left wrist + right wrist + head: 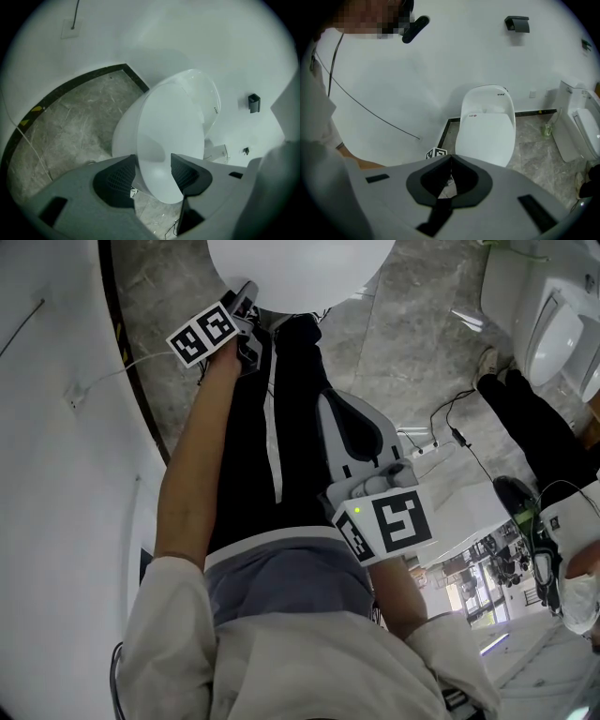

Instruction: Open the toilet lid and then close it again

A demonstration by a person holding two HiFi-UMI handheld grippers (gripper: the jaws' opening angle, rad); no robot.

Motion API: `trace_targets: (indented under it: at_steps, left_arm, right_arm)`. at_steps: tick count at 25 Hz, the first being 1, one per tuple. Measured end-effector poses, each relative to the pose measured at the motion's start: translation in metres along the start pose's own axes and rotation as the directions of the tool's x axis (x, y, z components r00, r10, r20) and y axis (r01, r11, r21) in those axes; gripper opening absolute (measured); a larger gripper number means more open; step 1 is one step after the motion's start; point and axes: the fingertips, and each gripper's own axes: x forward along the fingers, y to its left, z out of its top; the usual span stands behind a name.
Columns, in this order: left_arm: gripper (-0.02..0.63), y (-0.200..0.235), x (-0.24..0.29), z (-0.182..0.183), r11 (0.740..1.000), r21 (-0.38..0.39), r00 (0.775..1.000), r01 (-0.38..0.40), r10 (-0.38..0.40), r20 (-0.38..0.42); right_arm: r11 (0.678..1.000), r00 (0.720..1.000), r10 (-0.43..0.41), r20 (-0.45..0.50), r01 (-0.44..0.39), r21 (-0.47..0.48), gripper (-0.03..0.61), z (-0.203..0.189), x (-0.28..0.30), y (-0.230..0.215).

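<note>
Toilet lid (485,136) lies down flat on the bowl, left gripper (153,163) wide open at the lid's front edge without pinching it, right gripper (450,158) closed, empty, held back; lid reads shut, so either nothing is begun or all is done.

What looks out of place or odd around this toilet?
Nothing spilled or broken; the toilet lid sits down and straight. The one oddity: what looks like a power strip with loose black cables lying on the tiled bathroom floor.
</note>
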Motion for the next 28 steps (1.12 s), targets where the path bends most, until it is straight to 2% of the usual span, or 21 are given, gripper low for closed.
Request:
trace_targets:
  at_steps: [7,15,18,23,28]
  left_arm:
    - [0.212,-0.008,-0.001,-0.002,0.995,0.085,0.998,-0.058,0.06,-0.017]
    - [0.212,-0.014,-0.006,-0.003,0.987,0.144,0.996,-0.073,0.079,-0.039]
    - [0.212,-0.016,-0.009,-0.002,0.99,0.128,0.997,-0.063,0.068,-0.039]
    - [0.212,-0.02,-0.016,0.003,0.998,0.056,0.999,-0.036,0.038,-0.037]
    - [0.189,-0.025,-0.022,0.005,0.998,0.053,0.999,-0.016,0.019,-0.047]
  right_arm:
    - [1.0,1.0,0.002,-0.005,-0.002,0.002,0.009,0.001,-0.002,0.001]
    - [1.0,1.0,0.004,-0.007,-0.004,0.003,0.01,0.005,-0.001,0.004]
    - [1.0,1.0,0.004,-0.005,-0.004,0.003,0.009,0.007,-0.001,0.005]
    - [1.0,1.0,0.006,-0.001,-0.006,0.005,0.01,0.012,-0.001,0.006]
    - [1.0,1.0,0.005,0.002,-0.005,0.01,0.011,0.015,0.001,0.006]
